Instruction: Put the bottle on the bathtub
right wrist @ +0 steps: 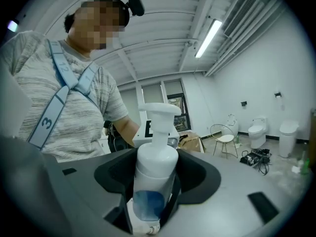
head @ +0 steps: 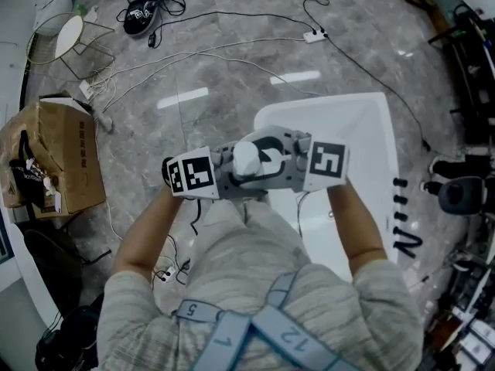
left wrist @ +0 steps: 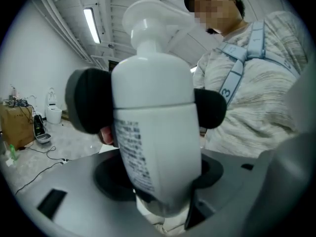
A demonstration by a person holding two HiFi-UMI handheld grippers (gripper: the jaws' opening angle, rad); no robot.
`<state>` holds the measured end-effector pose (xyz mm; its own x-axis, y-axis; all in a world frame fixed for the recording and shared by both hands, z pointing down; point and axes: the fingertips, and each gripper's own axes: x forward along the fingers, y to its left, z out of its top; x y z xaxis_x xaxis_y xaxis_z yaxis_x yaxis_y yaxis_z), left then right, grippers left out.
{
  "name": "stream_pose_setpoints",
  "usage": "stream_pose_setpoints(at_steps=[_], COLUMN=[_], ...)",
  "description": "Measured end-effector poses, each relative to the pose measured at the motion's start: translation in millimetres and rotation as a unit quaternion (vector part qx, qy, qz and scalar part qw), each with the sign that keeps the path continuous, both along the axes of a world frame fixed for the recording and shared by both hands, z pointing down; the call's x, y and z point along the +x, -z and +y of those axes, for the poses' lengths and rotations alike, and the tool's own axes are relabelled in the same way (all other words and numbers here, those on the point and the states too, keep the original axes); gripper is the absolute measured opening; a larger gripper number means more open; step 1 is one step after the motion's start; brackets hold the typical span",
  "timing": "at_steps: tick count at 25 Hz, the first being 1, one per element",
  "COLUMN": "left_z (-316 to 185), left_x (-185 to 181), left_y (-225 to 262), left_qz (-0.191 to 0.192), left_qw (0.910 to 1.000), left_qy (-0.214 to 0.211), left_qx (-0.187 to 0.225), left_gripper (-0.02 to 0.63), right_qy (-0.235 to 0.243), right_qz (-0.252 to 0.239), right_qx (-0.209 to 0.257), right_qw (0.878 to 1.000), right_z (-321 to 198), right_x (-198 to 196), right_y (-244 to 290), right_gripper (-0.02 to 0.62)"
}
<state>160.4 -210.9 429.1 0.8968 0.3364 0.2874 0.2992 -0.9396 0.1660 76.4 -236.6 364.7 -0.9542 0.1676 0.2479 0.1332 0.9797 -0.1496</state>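
Grey stone floor (head: 232, 76) all round, cables (head: 232, 49) strung across it, and the white bathtub (head: 363, 122) can be seen centre right of the head view. The bottle (head: 246, 159) is held up in the air at frame centre, by the tub's left edge, not yet set down. It's clamped by the left gripper (left wrist: 162, 177), pads tight on its body. The right gripper (right wrist: 155, 179) is spread as wide as it goes, with the bottle stood between its jaws but not pinched, as far as can be judged. So all the weight is carried by one grip on a smooth round wall, and a slip or swivel could be expected if it's swung fast. The pump head (right wrist: 157, 110) could get clipped by the right jaws when they're pulled away. If it's parked too near the rim's edge, it'd likely be tipped into the tub or onto the floor. Counted: one bottle, two grippers, one bathtub, one cardboard box (head: 66, 157) at left, one wire chair (head: 69, 37) upper left, several cables.
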Motion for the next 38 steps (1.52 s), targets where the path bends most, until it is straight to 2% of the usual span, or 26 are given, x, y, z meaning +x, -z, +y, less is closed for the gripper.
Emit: stream_pose_setpoints(at_steps=[4, 7, 10, 13, 16, 20, 26, 29, 38], left_z=[-15, -27, -40, -52, -71, -99, -139, -152, -171], left_x=[-6, -8, -3, 3, 3, -5, -16, -23, -27], left_y=[-6, -11, -12, -26, -50, -85, -119, -133, -184], left_qz=[0.004, 0.016, 0.036, 0.030, 0.014, -0.008, -0.020, -0.018, -0.022], left_qw=[0.9999, 0.9996, 0.9985, 0.9985, 0.9974, 0.9912, 0.9734, 0.9642, 0.9510], left_qy=[-0.006, 0.008, 0.024, 0.038, 0.070, 0.132, 0.228, 0.264, 0.307], left_qx=[-0.009, -0.021, -0.034, -0.023, -0.011, 0.006, 0.020, 0.009, -0.030], left_gripper=[0.284, 0.284, 0.284, 0.284, 0.285, 0.287, 0.287, 0.287, 0.285], right_qy=[-0.022, -0.031, -0.039, -0.054, -0.081, -0.145, -0.264, -0.310, -0.430], right_qz=[-0.004, -0.005, 0.020, 0.024, 0.017, 0.029, 0.027, 0.032, 0.043], right_qx=[0.008, 0.008, 0.004, 0.001, 0.000, 0.016, 0.004, -0.002, -0.012], right_qw=[1.000, 0.999, 0.999, 0.998, 0.997, 0.989, 0.964, 0.950, 0.902], right_z=[-15, -25, -34, -46, -63, -89, -130, -145, -175], right_x=[-1, -2, 3, 8, 16, 32, 61, 72, 89], right_y=[-6, -13, -28, -40, -51, -74, -111, -139, -217], right_gripper=[0.232, 0.232, 0.232, 0.230, 0.230, 0.230, 0.230, 0.230, 0.230])
